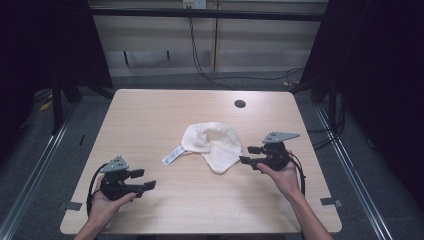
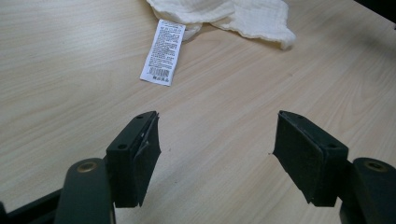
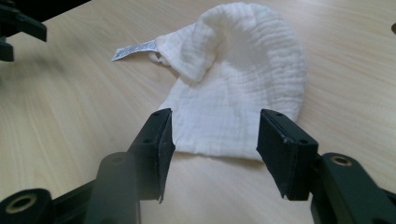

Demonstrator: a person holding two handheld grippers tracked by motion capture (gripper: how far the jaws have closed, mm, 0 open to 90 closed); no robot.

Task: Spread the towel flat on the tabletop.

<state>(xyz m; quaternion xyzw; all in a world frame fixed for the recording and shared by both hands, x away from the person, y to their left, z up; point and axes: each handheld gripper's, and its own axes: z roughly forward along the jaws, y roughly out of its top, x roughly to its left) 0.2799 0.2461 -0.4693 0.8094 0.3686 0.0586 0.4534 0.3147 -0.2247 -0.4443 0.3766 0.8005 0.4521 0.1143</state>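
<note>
— How is the crumpled white muslin cloth [image 3: 238,88] lying?
— Lengthwise away from the right gripper [image 3: 212,151], its straight hem just ahead of the spread, empty jaws; a white label [image 3: 134,49] is trailing sideways.
— And the left gripper [image 2: 215,154]?
— Jaws spread, cloth well ahead.

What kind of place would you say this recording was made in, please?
Probably a lab recording station: a bare wooden table ringed by dark curtains, metal rails on the floor, loose cables behind, and only a white cloth laid out.
</note>
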